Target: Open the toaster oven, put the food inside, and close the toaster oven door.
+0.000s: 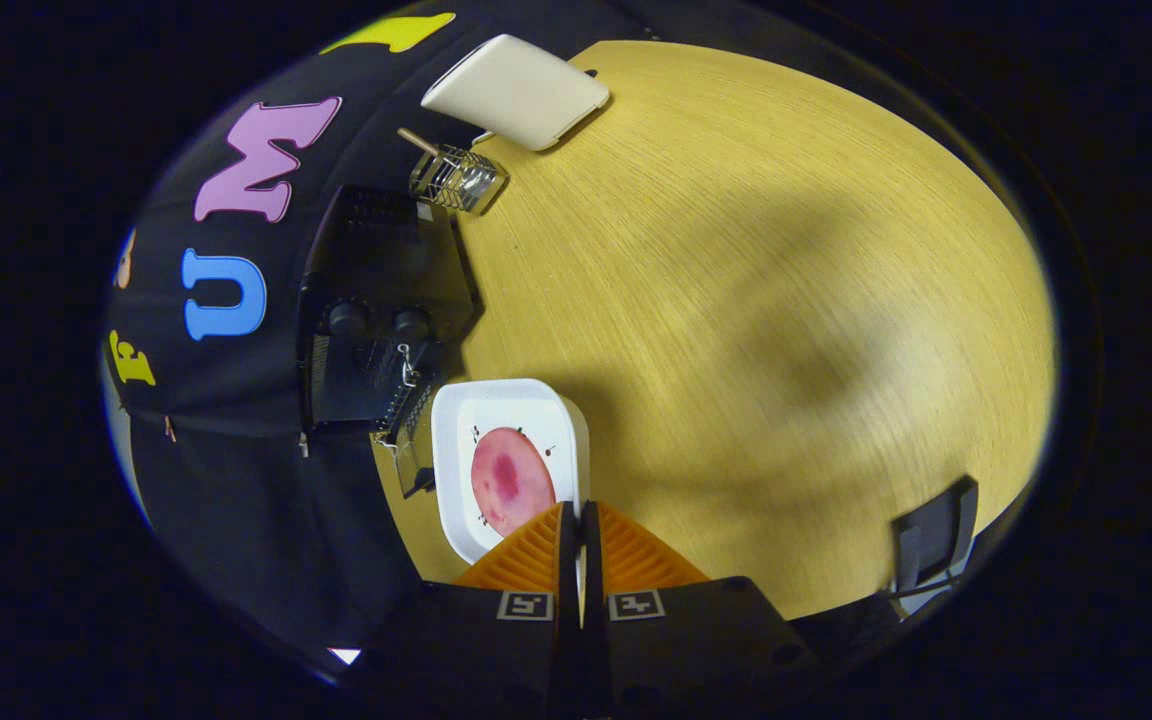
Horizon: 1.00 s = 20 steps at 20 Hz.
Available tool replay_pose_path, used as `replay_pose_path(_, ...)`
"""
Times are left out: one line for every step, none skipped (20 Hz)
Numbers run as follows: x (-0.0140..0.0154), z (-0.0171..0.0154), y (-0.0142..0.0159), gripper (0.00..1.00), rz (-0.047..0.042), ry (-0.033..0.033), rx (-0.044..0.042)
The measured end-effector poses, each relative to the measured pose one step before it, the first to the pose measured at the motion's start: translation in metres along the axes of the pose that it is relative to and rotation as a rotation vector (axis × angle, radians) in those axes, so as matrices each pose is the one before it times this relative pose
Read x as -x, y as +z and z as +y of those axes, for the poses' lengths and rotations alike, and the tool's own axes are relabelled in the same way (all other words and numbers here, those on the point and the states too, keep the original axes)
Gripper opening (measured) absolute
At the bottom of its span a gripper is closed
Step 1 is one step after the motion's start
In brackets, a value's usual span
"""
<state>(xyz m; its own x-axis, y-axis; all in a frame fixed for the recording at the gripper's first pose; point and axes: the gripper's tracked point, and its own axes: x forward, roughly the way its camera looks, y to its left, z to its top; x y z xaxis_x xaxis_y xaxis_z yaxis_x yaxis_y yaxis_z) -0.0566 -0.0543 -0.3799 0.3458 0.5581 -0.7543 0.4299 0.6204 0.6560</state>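
Right now my gripper [578,512] fingers pinch the white plate [509,400] rim, I think; the food [510,481] lies at eleven o'clock, the toaster oven [376,320] beyond on the worktop [736,300].

White plate [456,470] with small dark specks; pink round food [510,481], darker red blotch in middle. Black toaster oven [376,310]. Yellow table [736,300], fine wood grain. Cream flat box [516,90]. Silver wire basket [456,180]. Dark grey object [931,540] at table edge
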Motion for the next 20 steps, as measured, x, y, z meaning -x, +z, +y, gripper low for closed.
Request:
replay_pose_path(0.00016,0.0107,-0.00521,0.06,-0.01429,0.01772,-0.02987)
replay_pose_path(0.00111,0.01299,-0.00603,0.06,-0.01488,0.01849,-0.03216)
replay_pose_path(-0.00112,0.01278,-0.00602,0.06,-0.0111,0.01991,-0.02929)
replay_pose_path(-0.00234,0.01172,-0.00628,0.06,-0.01571,0.01471,-0.02478)
replay_pose_path(-0.00347,0.01071,-0.00615,0.06,-0.01259,0.0102,-0.02172)
replay_pose_path(-0.0041,0.0102,-0.00615,0.06,-0.01564,0.00617,-0.02554)
replay_pose_path(-0.00583,0.00987,-0.00566,0.06,-0.01723,0.0035,-0.02703)
replay_pose_path(-0.00597,0.00913,-0.00634,0.06,-0.01562,0.00634,-0.02663)
replay_pose_path(-0.00615,0.00999,-0.00641,0.06,-0.01574,0.00345,-0.02038)
replay_pose_path(-0.00681,0.00992,-0.00688,0.06,-0.0182,0.00112,-0.01814)
replay_pose_path(-0.00897,0.00824,-0.00639,0.06,-0.01811,-0.00299,-0.01752)
replay_pose_path(-0.00881,0.00762,-0.00667,0.06,-0.01584,-0.00657,-0.01483)
replay_pose_path(-0.00841,0.00505,-0.00684,0.06,-0.01272,-0.00954,-0.01219)
replay_pose_path(-0.01026,0.00581,-0.00752,0.06,-0.01613,-0.01438,-0.01222)
replay_pose_path(-0.01118,0.00601,-0.00542,0.06,-0.0202,-0.01327,-0.01341)
replay_pose_path(-0.00964,0.00522,-0.00422,0.06,-0.02326,-0.0114,-0.01617)
replay_pose_path(-0.01077,0.00666,-0.00356,0.06,-0.01972,-0.00352,-0.02418)
replay_pose_path(-0.00922,0.00842,-0.00209,0.06,-0.02671,-0.00395,-0.03164)
replay_pose_path(-0.00869,0.00723,-0.00313,0.06,-0.02606,-0.00478,-0.03153)
replay_pose_path(-0.0082,0.00745,-0.00149,0.06,-0.02536,-0.00412,-0.02636)
